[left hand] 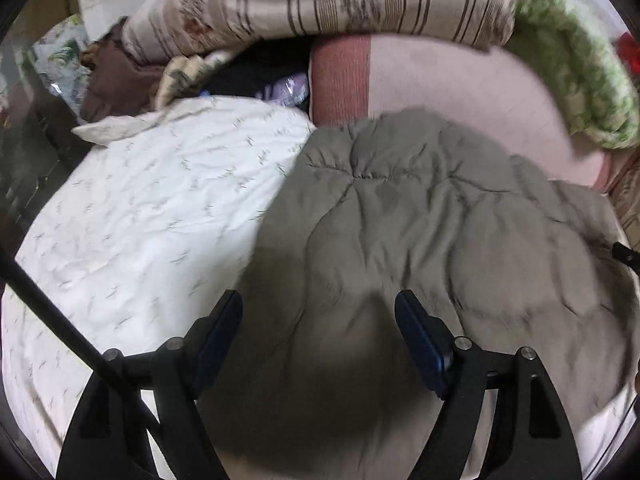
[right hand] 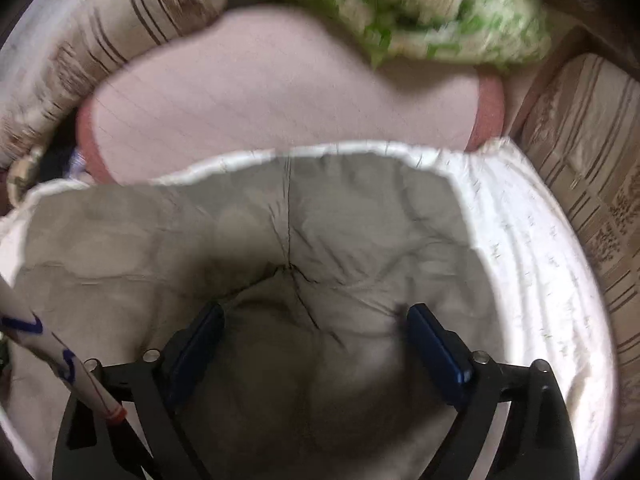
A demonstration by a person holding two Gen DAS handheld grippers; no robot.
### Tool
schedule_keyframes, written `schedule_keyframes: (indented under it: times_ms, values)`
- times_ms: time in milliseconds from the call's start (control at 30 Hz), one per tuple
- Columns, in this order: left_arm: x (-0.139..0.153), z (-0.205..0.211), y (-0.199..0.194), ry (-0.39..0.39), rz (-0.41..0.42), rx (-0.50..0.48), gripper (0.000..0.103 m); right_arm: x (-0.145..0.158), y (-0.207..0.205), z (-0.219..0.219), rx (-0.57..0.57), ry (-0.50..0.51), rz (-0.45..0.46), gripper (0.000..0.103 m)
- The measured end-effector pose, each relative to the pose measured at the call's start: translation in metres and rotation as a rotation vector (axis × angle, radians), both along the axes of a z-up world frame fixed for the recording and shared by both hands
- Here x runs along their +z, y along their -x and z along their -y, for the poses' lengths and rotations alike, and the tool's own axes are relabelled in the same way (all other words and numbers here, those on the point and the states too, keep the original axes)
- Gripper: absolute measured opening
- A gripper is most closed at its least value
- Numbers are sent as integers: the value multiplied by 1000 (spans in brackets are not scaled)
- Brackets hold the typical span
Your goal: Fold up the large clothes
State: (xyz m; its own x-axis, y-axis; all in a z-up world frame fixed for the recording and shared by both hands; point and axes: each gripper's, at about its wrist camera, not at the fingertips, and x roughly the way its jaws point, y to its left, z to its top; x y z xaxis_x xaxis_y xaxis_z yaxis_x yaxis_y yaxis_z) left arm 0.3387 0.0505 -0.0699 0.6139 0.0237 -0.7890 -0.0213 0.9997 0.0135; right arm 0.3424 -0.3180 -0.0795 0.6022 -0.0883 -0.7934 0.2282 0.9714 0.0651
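Observation:
A grey quilted padded garment (left hand: 420, 240) lies spread on a white printed sheet (left hand: 152, 208). My left gripper (left hand: 319, 300) is open just above the garment's near part, holding nothing. In the right wrist view the same grey garment (right hand: 260, 240) lies on the white sheet (right hand: 532, 248), with a stitched seam running toward me. My right gripper (right hand: 316, 314) is open over the garment, its fingers apart and empty. A small black part, perhaps the other gripper, pokes in at the right edge of the left wrist view (left hand: 624, 254).
A pink pillow (left hand: 460, 88) lies beyond the garment. A striped beige quilt (left hand: 320, 0) and a green-and-white blanket (left hand: 572, 72) are piled behind it. Dark clothes (left hand: 120, 76) sit at the far left. Striped bedding (right hand: 592, 160) borders the sheet on the right.

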Motion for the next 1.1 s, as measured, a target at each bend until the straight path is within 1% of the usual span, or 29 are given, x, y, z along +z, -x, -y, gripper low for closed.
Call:
schedule_keyframes:
  times_ms: [67,100,167,233,300,367,400,433,467,533,633,700,767,867,900,933,967,1000,1033,1067,1100]
  values:
    - [15,-12,37,30,31,3,79,25,39,17,19,-51,58,95]
    - [18,-17,48,45,34,2,79,33,57,26,20,-68,72,95]
    - [21,-30,84,126,24,-19,79,43,96,51,-1,-70,74,95]
    - [17,-36,113,162,16,-33,79,42,137,82,-47,-42,53,95]
    - [10,-38,137,148,12,-29,79,31,172,104,-96,-1,10,93]
    - [2,-40,160,118,8,-12,79,15,204,119,-133,20,-40,87]
    - [-3,-42,171,116,4,-3,79,11,217,120,-155,34,-54,86]
    - [-8,-45,181,120,1,4,79,4,234,130,-207,67,-66,83]
    - [-11,-48,190,127,-3,10,79,-2,248,143,-262,98,-74,83]
    - [-18,-51,207,137,-20,22,79,-17,278,173,-359,109,-93,83]
    - [-25,-52,226,140,-41,29,79,-48,316,220,-483,86,-163,80]
    - [-25,-51,233,137,-43,31,79,-63,335,241,-533,66,-190,80]
    - [-25,-48,240,124,-42,36,79,-77,353,256,-564,24,-203,80]
    - [-26,-43,244,128,-55,43,79,-97,368,269,-576,-81,-215,78]
    - [-25,-42,246,130,-57,44,79,-96,371,268,-578,-85,-199,73]
    - [-24,-40,248,128,-54,44,79,-94,372,266,-567,-86,-188,48]
    - [-23,-38,249,122,-50,43,79,-90,372,261,-558,-71,-184,17]
    - [-21,-35,249,112,-44,40,79,-87,372,257,-548,-52,-192,13]
    - [-19,-32,251,98,-35,36,79,-86,370,252,-547,-15,-206,0]
    - [-17,-31,250,91,-30,32,79,-83,369,247,-557,68,-241,0]
    - [-15,-29,251,82,-24,27,79,-85,370,249,-564,95,-257,0]
